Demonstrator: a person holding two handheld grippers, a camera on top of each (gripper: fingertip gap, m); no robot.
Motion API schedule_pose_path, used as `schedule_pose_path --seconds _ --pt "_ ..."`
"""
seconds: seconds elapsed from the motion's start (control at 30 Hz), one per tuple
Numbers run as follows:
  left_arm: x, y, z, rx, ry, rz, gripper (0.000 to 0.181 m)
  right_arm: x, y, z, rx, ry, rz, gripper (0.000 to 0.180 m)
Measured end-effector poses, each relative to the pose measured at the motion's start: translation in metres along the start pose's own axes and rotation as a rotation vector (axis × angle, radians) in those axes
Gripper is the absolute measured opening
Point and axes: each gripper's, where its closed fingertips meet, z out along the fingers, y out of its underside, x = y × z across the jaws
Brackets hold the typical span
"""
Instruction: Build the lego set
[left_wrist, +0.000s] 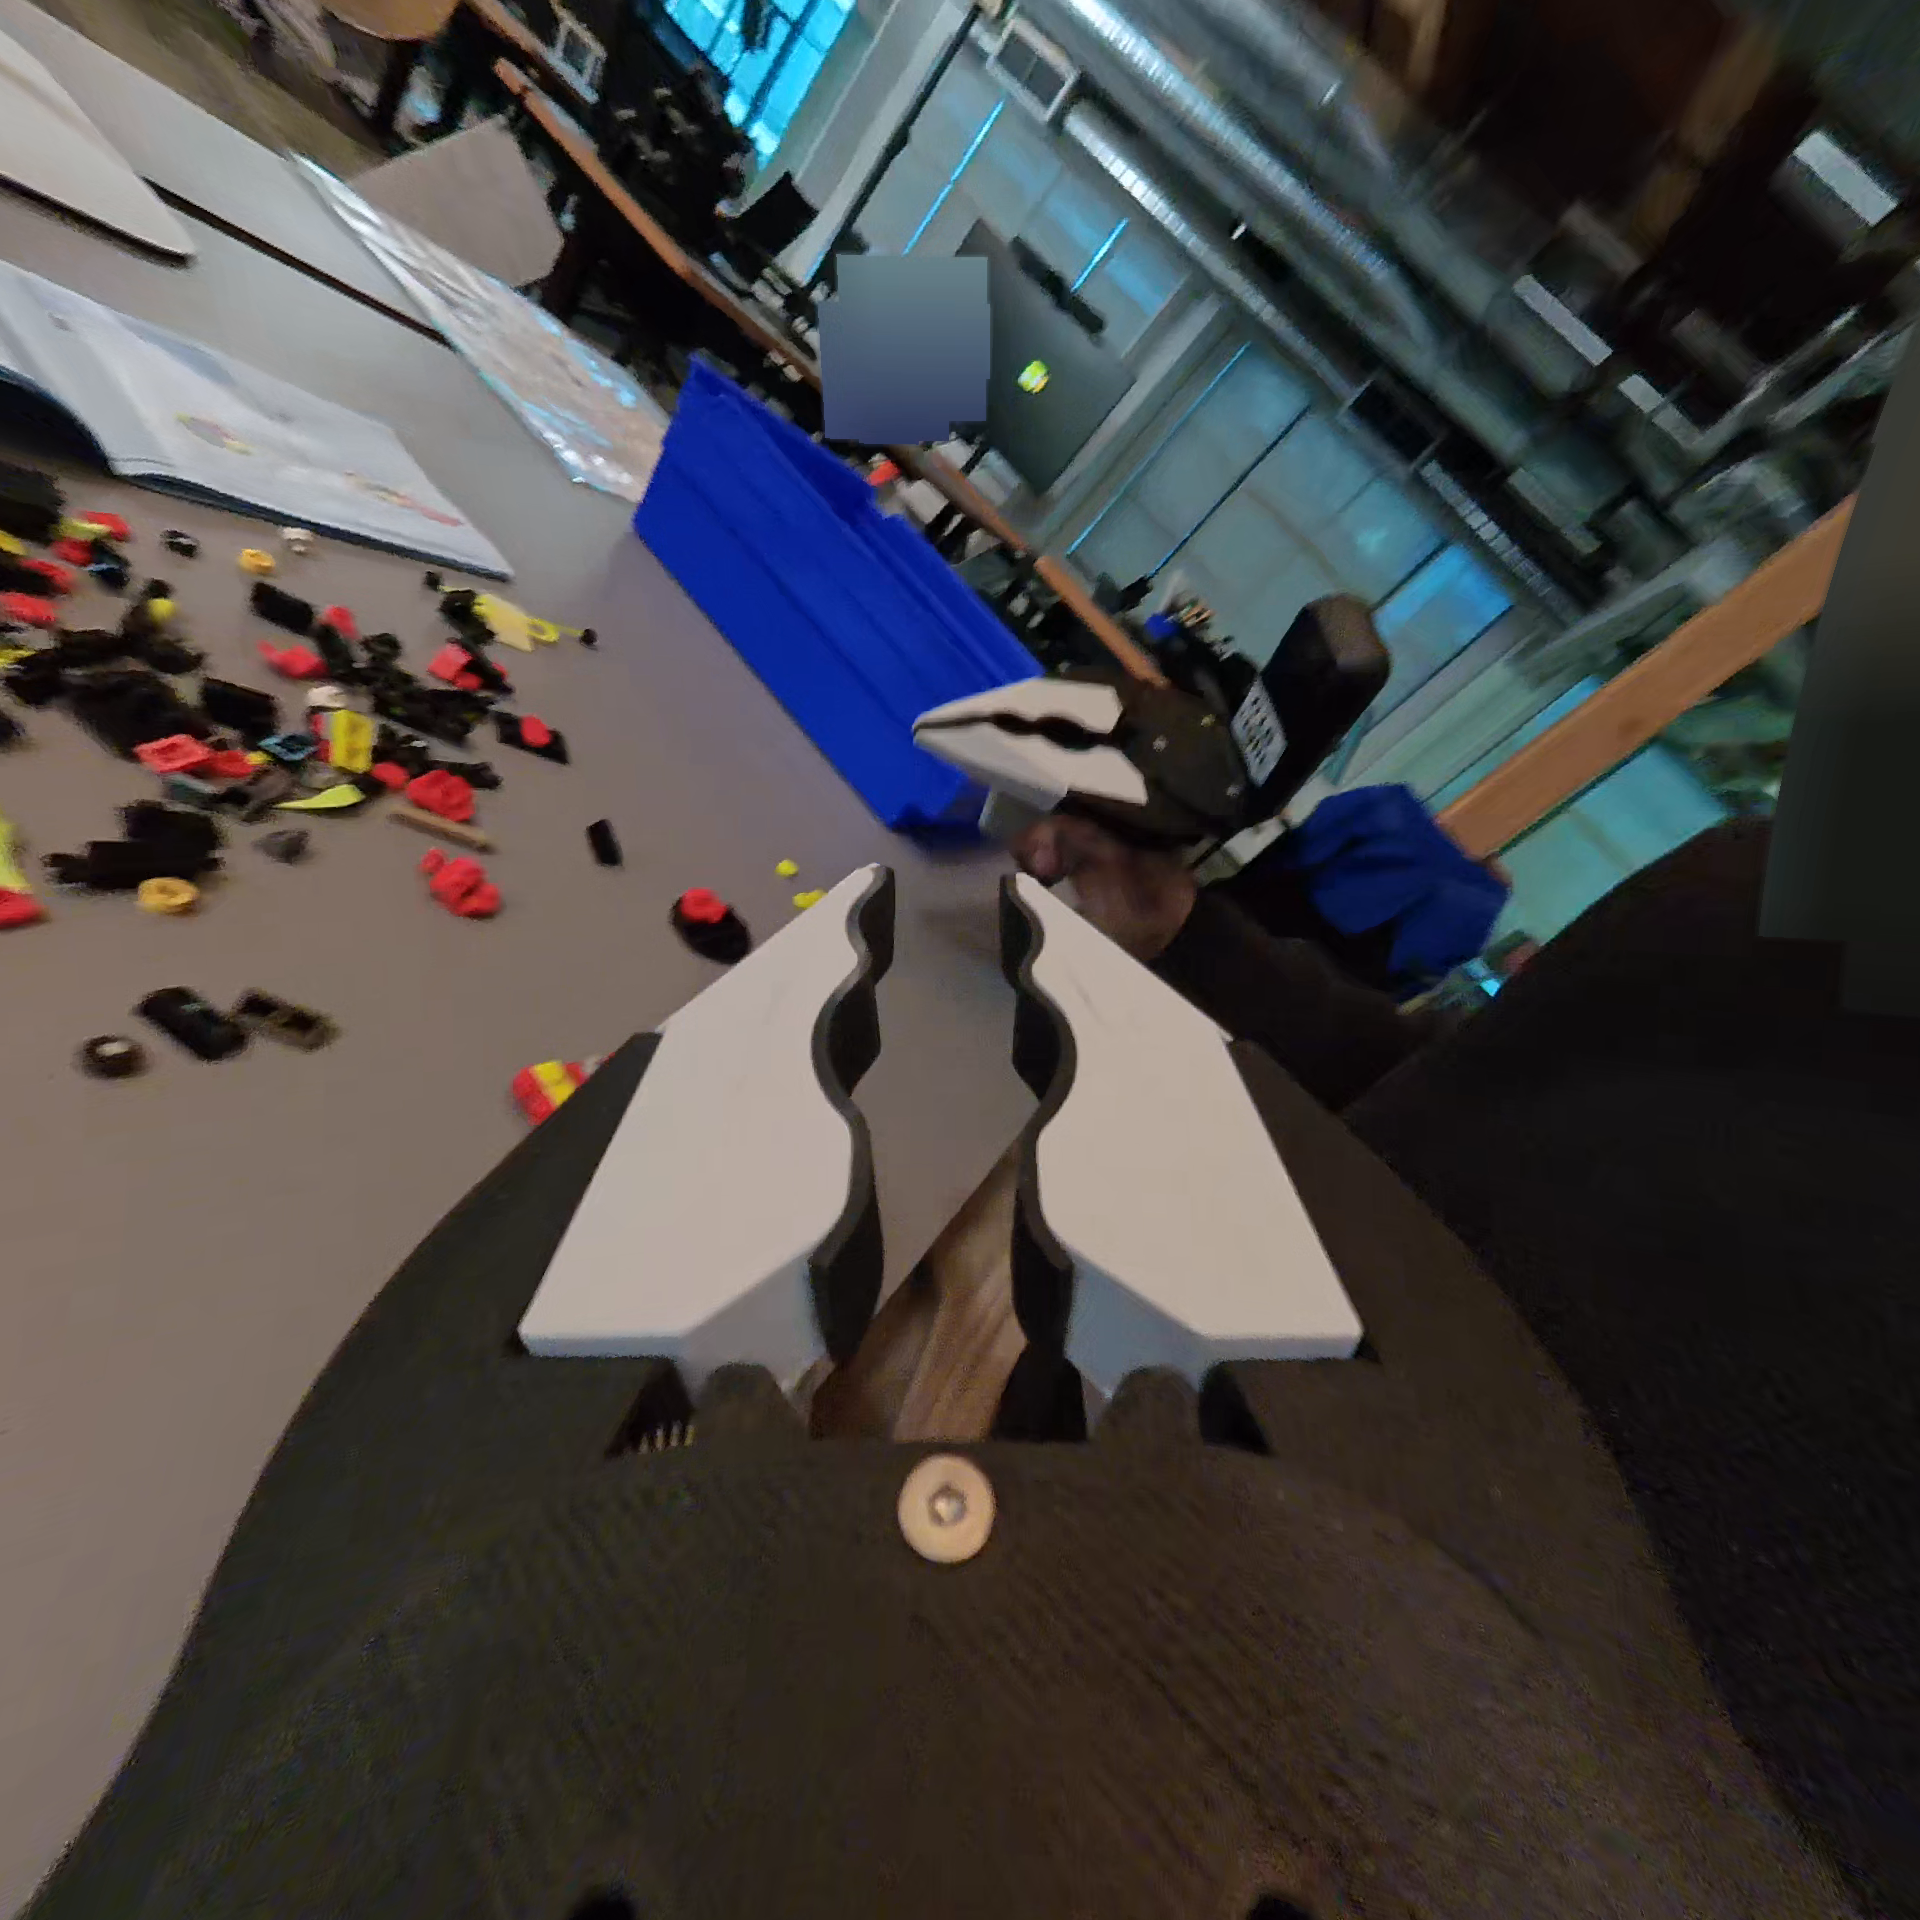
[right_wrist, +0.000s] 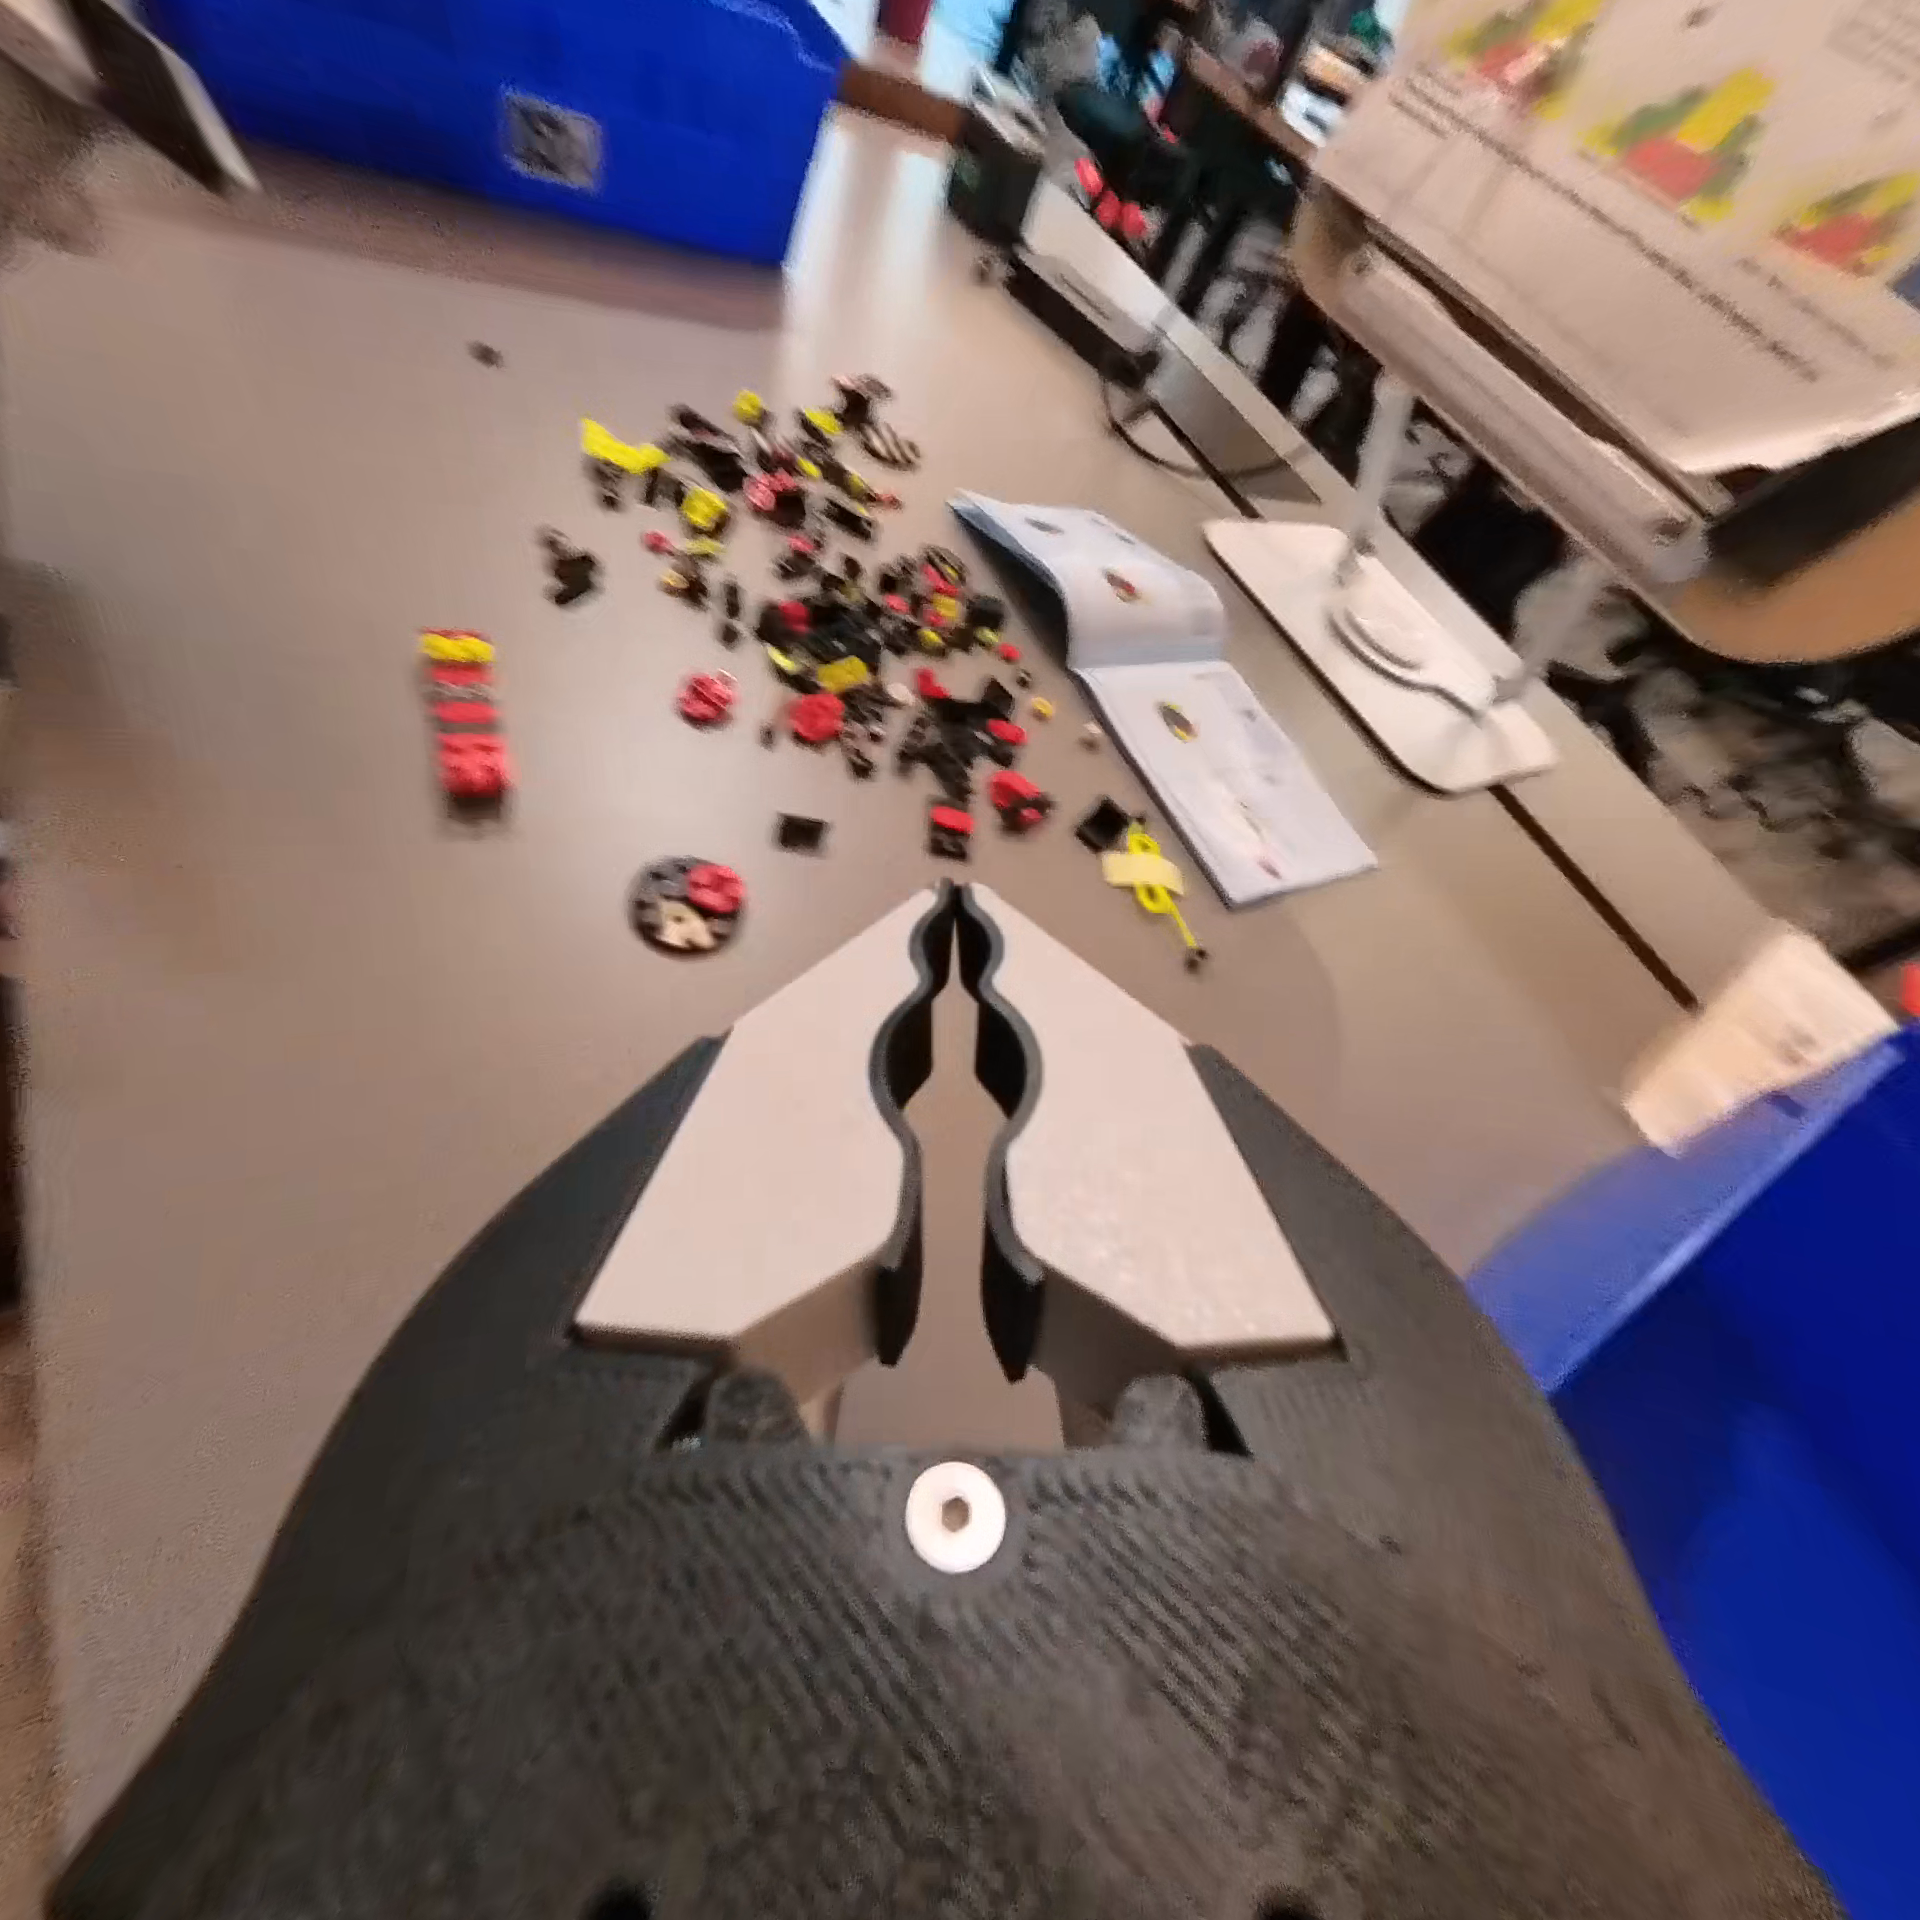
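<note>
Loose red, black and yellow lego pieces (left_wrist: 312, 727) lie scattered on the grey table (left_wrist: 312, 1247); they also show in the right wrist view (right_wrist: 831, 623). A partly built red, black and yellow strip (right_wrist: 468, 717) lies left of the pile, and a round black piece with red parts (right_wrist: 688, 904) lies just ahead of my right gripper. My left gripper (left_wrist: 945, 883) is open and empty, raised near the table's edge. My right gripper (right_wrist: 954, 894) is shut and empty above the table; it also shows in the left wrist view (left_wrist: 925, 732).
An open instruction booklet (right_wrist: 1174, 686) lies right of the pile, also in the left wrist view (left_wrist: 239, 426). A blue bin (left_wrist: 821, 603) stands at the far side; another blue bin (right_wrist: 1745, 1403) is at the right. A white monitor base (right_wrist: 1392, 655) sits behind the booklet. One gripper's finger ends stand about 20 cm off the other's.
</note>
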Motion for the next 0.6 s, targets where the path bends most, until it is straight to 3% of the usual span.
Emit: schedule_pose_path --seconds 0.1,0.3,0.43,0.6 --pt "-0.016 -0.004 0.0 -0.025 -0.031 0.033 0.018 0.019 0.007 0.015 -0.058 0.035 0.04 0.0" --pt "-0.028 -0.012 0.019 -0.155 0.098 -0.004 0.011 0.035 -0.013 0.047 0.029 -0.001 0.105 0.0" --pt "-0.034 0.006 0.037 -0.312 0.108 0.082 0.007 0.032 -0.025 0.044 0.058 -0.016 0.049 0.0" --pt "-0.034 0.006 0.058 -0.333 0.116 0.161 0.006 0.015 -0.041 0.025 0.164 -0.104 0.124 0.0"
